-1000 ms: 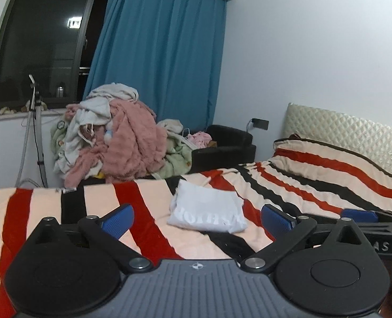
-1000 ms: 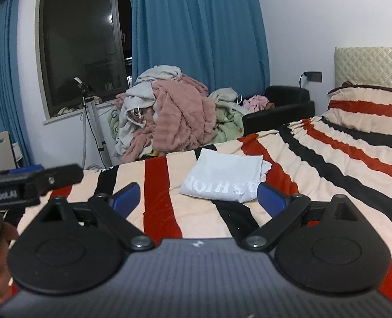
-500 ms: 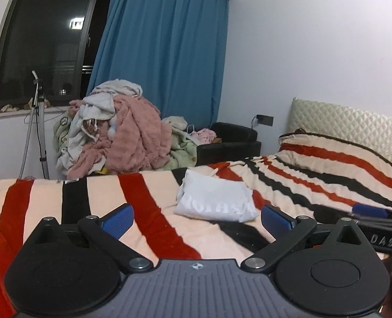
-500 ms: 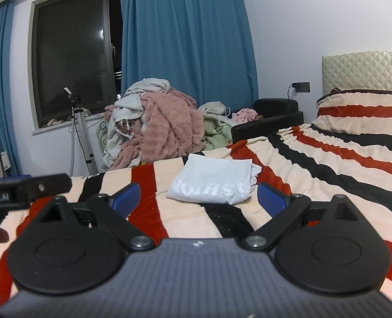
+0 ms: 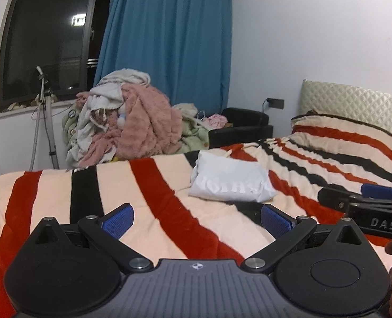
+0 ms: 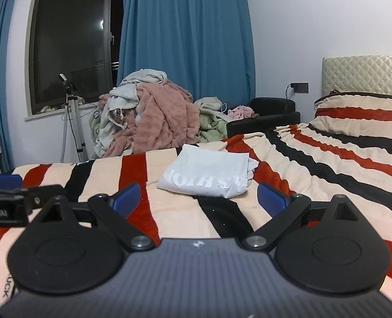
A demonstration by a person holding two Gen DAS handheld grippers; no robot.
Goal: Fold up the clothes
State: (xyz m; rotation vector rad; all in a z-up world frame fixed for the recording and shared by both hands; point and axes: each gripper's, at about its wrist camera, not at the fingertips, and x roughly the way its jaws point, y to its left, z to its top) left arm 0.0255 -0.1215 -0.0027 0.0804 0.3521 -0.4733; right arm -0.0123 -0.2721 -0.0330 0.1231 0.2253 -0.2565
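Lying flat on the striped blanket [image 6: 328,169], the folded white garment [image 6: 209,176] sits near the middle of the bed, its printed lettering facing up and reading upside down from both wrist views. One soft corner bulges out at its right side toward the black and red stripes. It rests across a cream band, with a black stripe running out from under its near edge.

Neither tool touches it. From the left wrist view the left gripper [image 5: 197,218] is held low above the blanket, short of the garment [image 5: 230,182], blue pads [image 5: 117,218] spread wide apart with nothing between them. From the right wrist view the right gripper [image 6: 200,197] is likewise held short of the cloth, its blue pads [image 6: 271,198] wide apart and empty. Each tool shows at the edge of the other's view: the right one enters at the right side of the left wrist picture, the left one at the left side of the right wrist picture.

Beyond the foot of the bed stands a heap of unfolded laundry [image 6: 153,119], pink fleece draped over grey and green pieces. A tripod [image 6: 72,122] stands to its left below the dark window [image 6: 71,39]. Blue curtains [image 6: 185,34] hang behind the heap, a black armchair [image 6: 270,114] sits to its right, and a quilted headboard [image 6: 365,75] rises at the far right above a striped pillow [image 6: 360,114]
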